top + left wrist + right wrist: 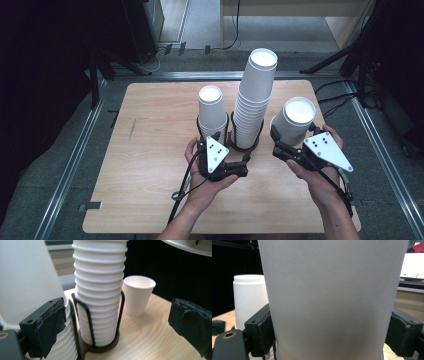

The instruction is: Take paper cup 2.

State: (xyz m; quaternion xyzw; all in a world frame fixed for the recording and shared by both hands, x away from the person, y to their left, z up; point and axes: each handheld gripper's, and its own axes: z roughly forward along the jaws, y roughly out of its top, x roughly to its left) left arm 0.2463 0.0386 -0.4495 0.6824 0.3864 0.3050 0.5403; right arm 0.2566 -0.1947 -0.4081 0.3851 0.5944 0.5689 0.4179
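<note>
The right gripper point(280, 142) has its fingers clenched on a white paper cup point(295, 120). The left gripper point(214, 135) stands released beside the short cup stack point(212, 107), one finger perhaps touching it.

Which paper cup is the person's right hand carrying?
Start at the tall cup stack in the wire holder mid-table. Just right of it, the right tool grips a single white cup. Unlike its neighbours, it tilts and sits in no holder.

place: lab | evidence: aluminium frame rails point(75, 160), tripod legs point(330, 62), monitor point(413, 266)
</note>
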